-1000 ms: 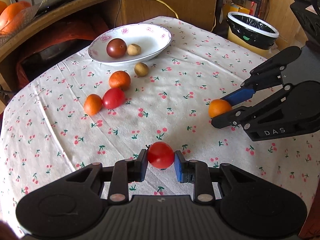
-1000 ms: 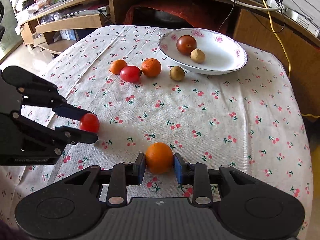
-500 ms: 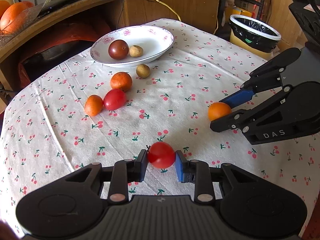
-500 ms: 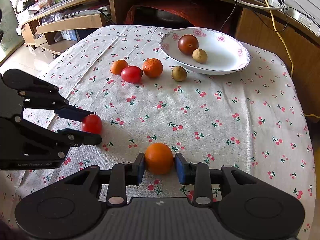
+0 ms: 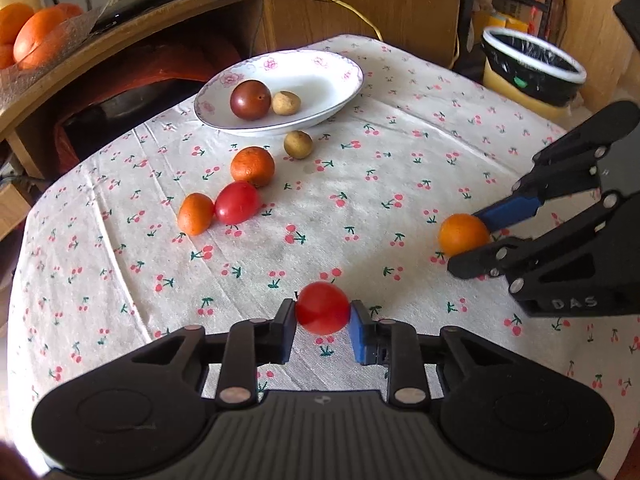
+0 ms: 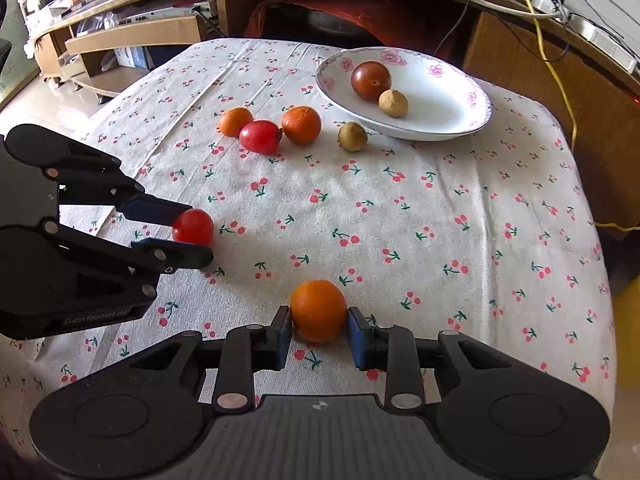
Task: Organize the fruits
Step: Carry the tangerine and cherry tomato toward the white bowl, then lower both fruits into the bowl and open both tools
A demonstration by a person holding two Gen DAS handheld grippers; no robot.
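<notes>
My left gripper [image 5: 322, 322] is shut on a red tomato [image 5: 322, 307], held just above the cherry-print cloth; the right wrist view shows the same tomato [image 6: 193, 227] at the left. My right gripper [image 6: 318, 330] is shut on an orange [image 6: 318, 310], also seen as the orange [image 5: 462, 234] at the right of the left wrist view. A white floral bowl [image 5: 332, 80] at the far side holds a dark red fruit [image 5: 251, 99] and a small tan fruit [image 5: 286, 103]. On the cloth lie another tan fruit [image 5: 298, 144], two oranges [image 5: 253, 166] [image 5: 195, 213] and a second tomato [image 5: 237, 208].
Behind the table stands a wooden desk [image 5: 360, 4] with cables, and more oranges [image 5: 36, 32] sit on its left end. A black-lined bin [image 5: 532, 68] stands off the table's right side. Low shelves [image 6: 132, 36] stand beyond the far left corner.
Both grippers have risen slightly and drawn back from the bowl, each still gripping its fruit. The loose fruits and the bowl have not moved on the cloth.
</notes>
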